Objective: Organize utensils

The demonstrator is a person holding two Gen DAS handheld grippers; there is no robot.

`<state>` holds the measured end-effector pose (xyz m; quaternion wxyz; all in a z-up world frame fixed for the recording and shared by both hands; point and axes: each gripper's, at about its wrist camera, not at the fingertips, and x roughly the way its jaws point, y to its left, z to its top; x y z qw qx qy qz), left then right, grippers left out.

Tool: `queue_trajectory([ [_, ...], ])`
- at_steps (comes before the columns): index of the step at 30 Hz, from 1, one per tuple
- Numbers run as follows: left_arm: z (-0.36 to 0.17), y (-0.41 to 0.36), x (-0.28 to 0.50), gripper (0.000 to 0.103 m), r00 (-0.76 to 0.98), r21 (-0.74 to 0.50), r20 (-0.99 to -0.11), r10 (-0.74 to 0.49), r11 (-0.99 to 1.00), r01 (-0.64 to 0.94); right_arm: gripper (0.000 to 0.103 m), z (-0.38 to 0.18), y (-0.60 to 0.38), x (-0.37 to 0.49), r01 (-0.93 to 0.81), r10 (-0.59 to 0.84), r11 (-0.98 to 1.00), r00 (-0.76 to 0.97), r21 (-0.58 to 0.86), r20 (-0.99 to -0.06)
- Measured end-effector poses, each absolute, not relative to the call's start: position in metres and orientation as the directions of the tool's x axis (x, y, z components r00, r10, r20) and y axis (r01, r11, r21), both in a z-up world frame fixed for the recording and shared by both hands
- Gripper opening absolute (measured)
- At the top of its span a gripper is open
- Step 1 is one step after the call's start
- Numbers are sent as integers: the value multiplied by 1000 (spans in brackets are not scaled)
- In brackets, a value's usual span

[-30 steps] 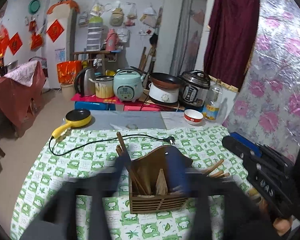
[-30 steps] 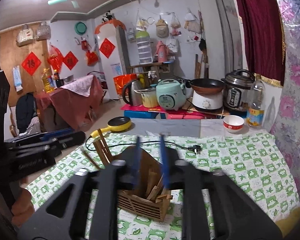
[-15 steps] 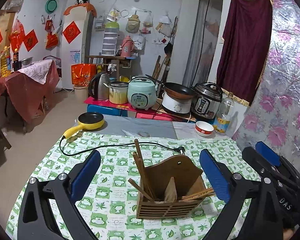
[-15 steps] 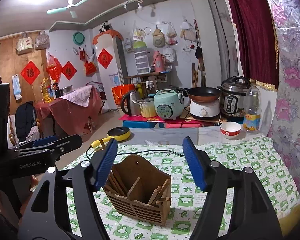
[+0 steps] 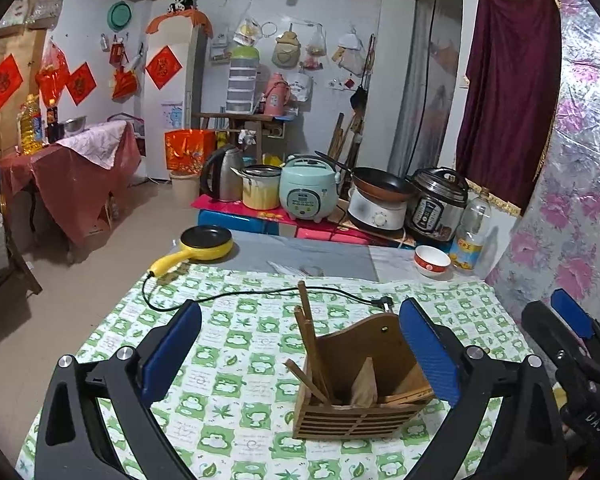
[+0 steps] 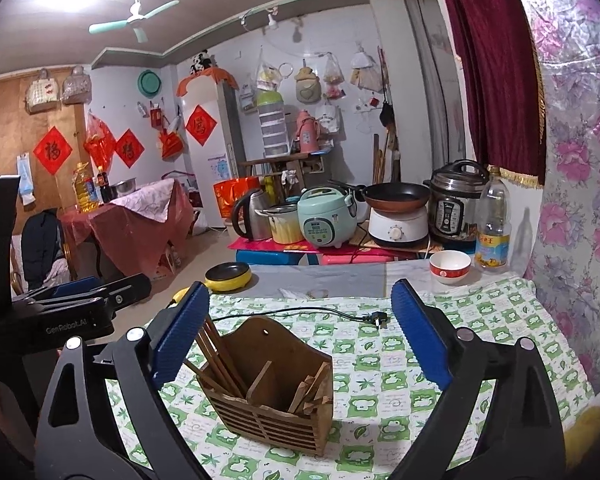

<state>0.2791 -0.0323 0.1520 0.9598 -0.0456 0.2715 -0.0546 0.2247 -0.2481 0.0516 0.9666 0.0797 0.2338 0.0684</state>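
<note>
White lettering reads "GenRobot.AI" along the black body of the left gripper (image 6: 80, 312), seen from the right wrist view. From the left wrist view, the right gripper (image 5: 568, 336) carries the letters "DAS" on its dark casing, low at the edge. On the wall and the tall white cabinet hang red diamond papers (image 6: 53, 150), each with a single Chinese character. The bottle's yellow label (image 6: 491, 241) has red characters, too small to read.

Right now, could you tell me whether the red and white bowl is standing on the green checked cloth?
No, the red and white bowl stands beyond the green checked cloth.
</note>
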Motion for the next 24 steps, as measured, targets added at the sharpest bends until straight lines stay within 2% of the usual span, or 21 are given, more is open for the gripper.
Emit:
queue_trajectory([
  [9, 160, -29, 267, 97, 866, -106, -489, -99, 993, 53, 94, 58, -250, 208, -84, 164, 976, 889, 199, -427],
  [16, 161, -28, 252, 97, 864, -169, -475, -165, 981, 94, 95, 69, -249, 189, -85, 161, 976, 901, 198, -404],
  [21, 144, -37, 230, 97, 879, -97, -459, -130, 991, 95, 97, 70, -245, 173, -86, 160, 976, 905, 199, -394],
  [24, 106, -32, 211, 97, 892, -30, -450, -47, 999, 38, 97, 64, -246, 164, -75, 154, 974, 910, 213, -385],
])
